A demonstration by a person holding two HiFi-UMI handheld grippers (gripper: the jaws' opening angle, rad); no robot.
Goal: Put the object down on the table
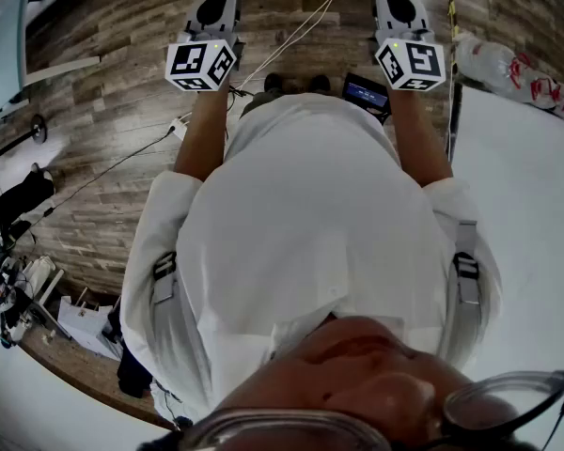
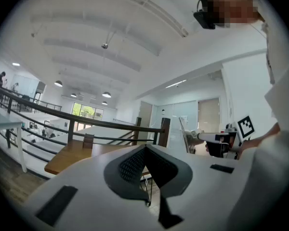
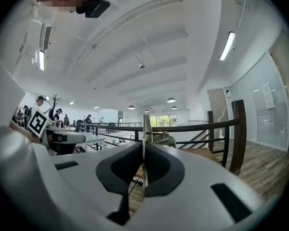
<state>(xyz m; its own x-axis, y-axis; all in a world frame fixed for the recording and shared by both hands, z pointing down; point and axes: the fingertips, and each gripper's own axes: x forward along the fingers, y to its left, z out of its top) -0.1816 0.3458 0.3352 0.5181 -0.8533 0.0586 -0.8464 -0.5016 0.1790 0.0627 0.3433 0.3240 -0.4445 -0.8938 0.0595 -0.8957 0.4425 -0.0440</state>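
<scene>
A person in a white shirt [image 1: 301, 224] holds 2 grippers level and side by side above a wooden floor [image 1: 122, 54]. The right gripper [image 3: 144, 150] has its jaws pressed together on a thin pale sheet [image 3: 146, 124], which is seen edge-on and stands upright between the pads; what it is cannot be told. The sheet is in the air, off the white table [image 1: 536, 214] that lies to the person's right. The left gripper [image 2: 145, 148] is closed on nothing, its pads meeting. A dark railing [image 3: 183, 127] crosses behind.
</scene>
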